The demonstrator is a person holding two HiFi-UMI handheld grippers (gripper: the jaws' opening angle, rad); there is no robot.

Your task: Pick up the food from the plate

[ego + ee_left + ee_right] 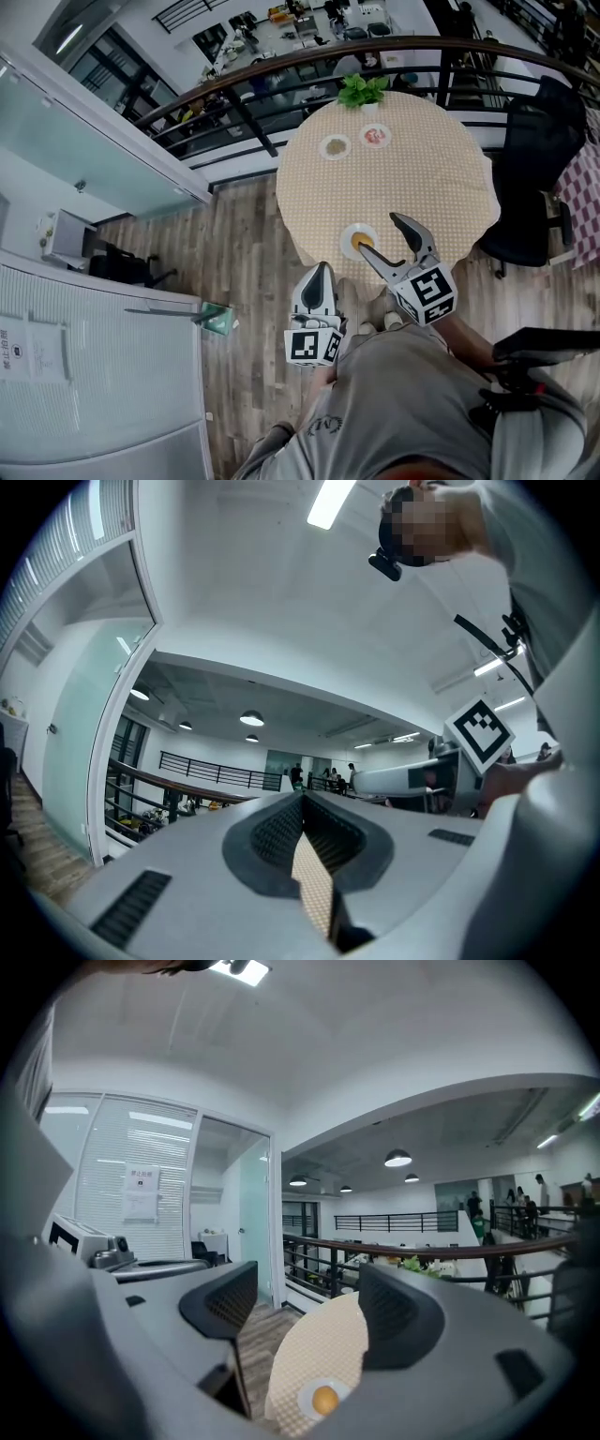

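Here, the orange food sits on the plate at the worktop's near edge. The right gripper is spread wide by that plate, and the left gripper is pressed together short of it.

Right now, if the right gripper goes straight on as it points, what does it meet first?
Likely nothing near: the right gripper, open and empty, points almost level above the table. The plate with the orange food lies below that line, so it would probably pass over them. Depth is unclear.
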